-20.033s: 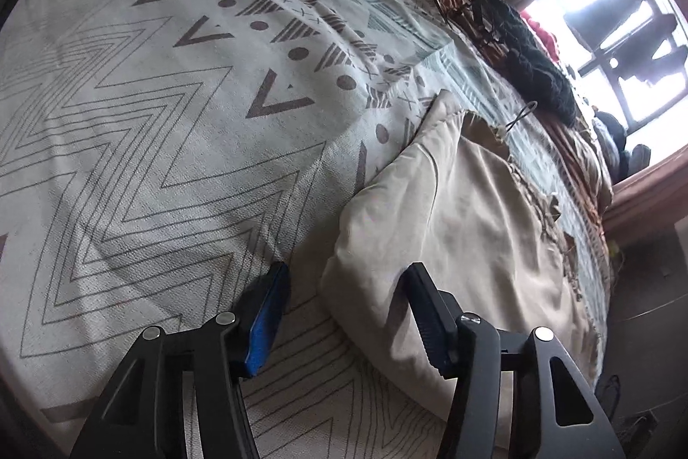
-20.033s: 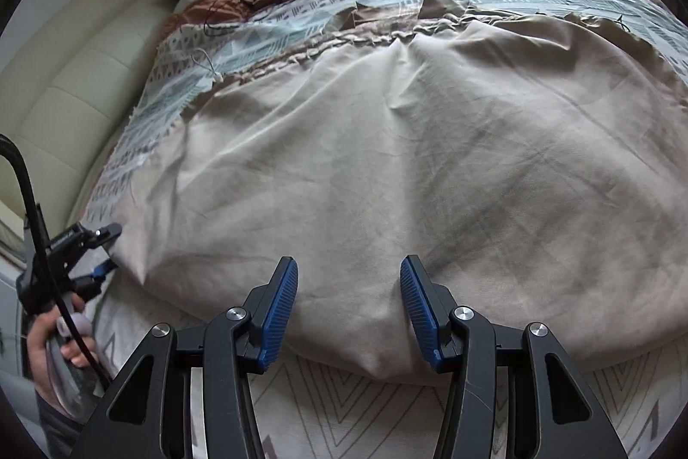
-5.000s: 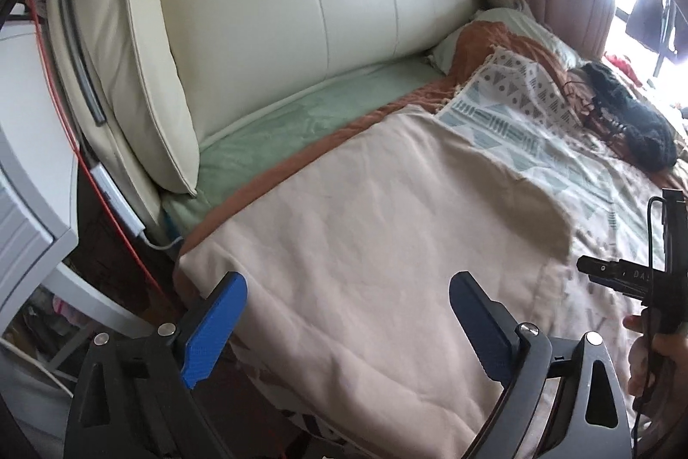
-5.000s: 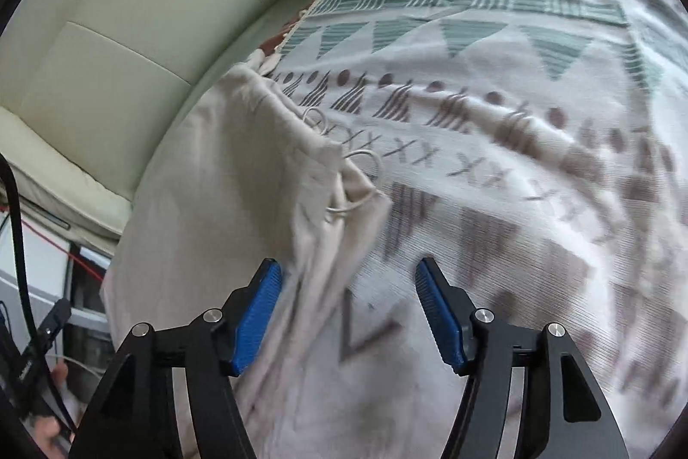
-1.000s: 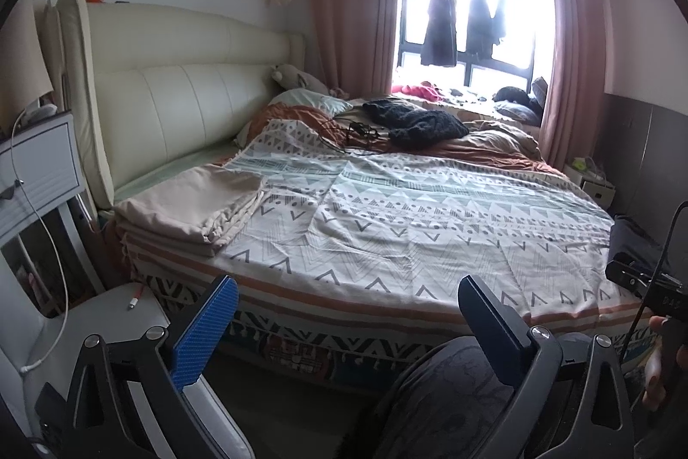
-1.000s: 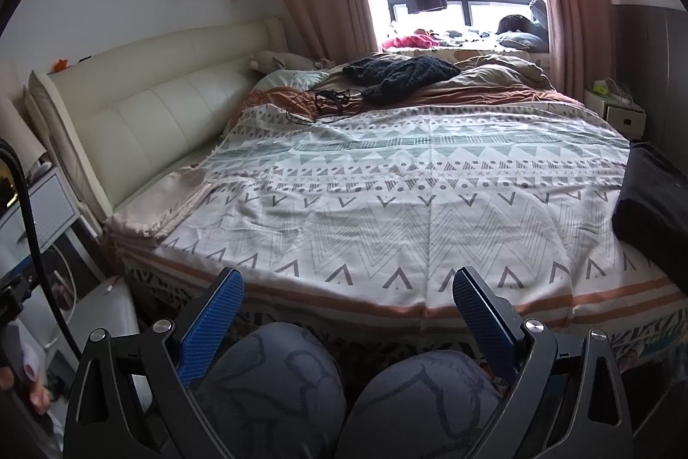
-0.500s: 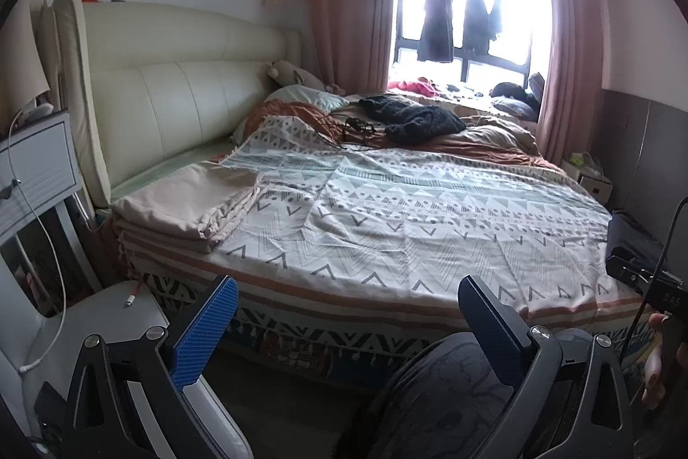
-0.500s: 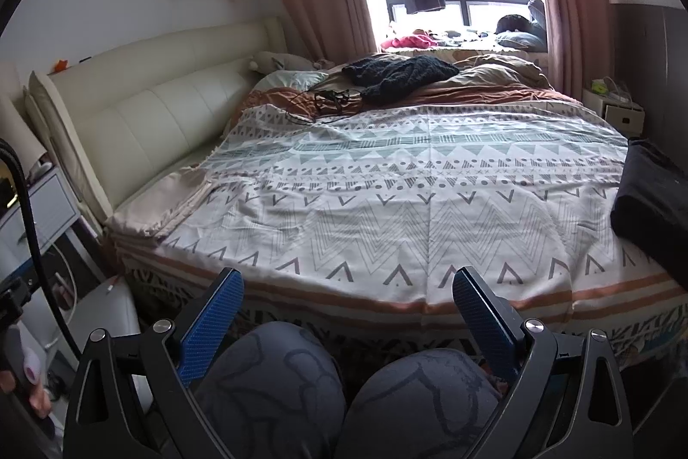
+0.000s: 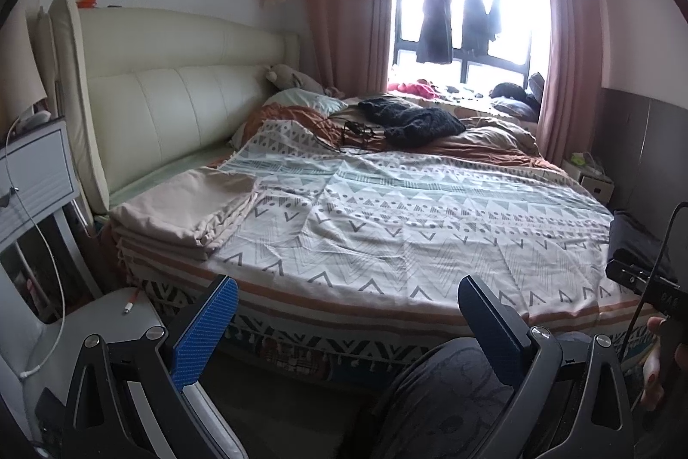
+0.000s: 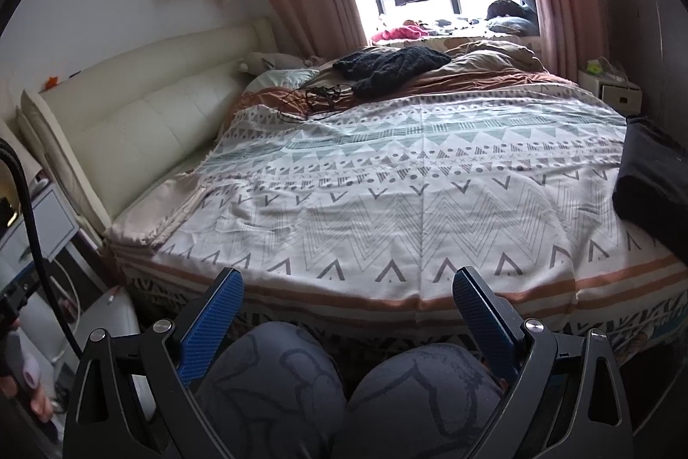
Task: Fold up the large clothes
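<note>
A folded beige garment (image 9: 189,207) lies flat on the left front corner of the bed, near the cream headboard. It also shows in the right wrist view (image 10: 159,207) at the bed's left edge. My left gripper (image 9: 346,319) is open and empty, held well back from the bed above the floor. My right gripper (image 10: 346,312) is open and empty, held above the person's knees (image 10: 344,394), off the bed's front edge.
The bed carries a patterned zigzag blanket (image 9: 408,226). A black knit garment (image 9: 413,121) and cables lie at its far side. A dark item (image 10: 649,175) lies at the bed's right edge. A white nightstand (image 9: 34,175) and chair stand at left. Coats hang at the window.
Both grippers stay open and empty; the views shift only slightly. Five seconds ago they were close over the beige garment; now they are pulled back off the bed.
</note>
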The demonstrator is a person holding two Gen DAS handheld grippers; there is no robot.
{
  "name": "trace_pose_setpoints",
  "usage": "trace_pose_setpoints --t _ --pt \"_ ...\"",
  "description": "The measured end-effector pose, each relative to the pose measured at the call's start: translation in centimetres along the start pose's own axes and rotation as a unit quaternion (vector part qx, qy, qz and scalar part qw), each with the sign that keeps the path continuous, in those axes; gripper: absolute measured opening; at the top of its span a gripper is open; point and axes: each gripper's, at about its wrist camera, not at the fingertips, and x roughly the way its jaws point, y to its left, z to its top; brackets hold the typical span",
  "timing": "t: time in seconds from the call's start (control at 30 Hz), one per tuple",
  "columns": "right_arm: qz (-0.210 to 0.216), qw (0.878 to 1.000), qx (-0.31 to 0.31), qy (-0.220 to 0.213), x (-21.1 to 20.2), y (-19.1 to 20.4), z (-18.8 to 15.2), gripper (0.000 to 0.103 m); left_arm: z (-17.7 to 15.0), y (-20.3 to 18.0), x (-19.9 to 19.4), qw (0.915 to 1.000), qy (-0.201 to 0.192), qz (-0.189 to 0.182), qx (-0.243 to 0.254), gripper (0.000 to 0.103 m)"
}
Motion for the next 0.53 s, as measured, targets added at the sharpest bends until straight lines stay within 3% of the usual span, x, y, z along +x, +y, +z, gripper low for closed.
trace_pose_setpoints --t 0.53 --pt "-0.003 1.000 -0.002 -0.001 -0.1 0.1 0.0 0.098 -0.3 0.3 -0.9 0.9999 -0.015 0.000 -0.004 0.102"
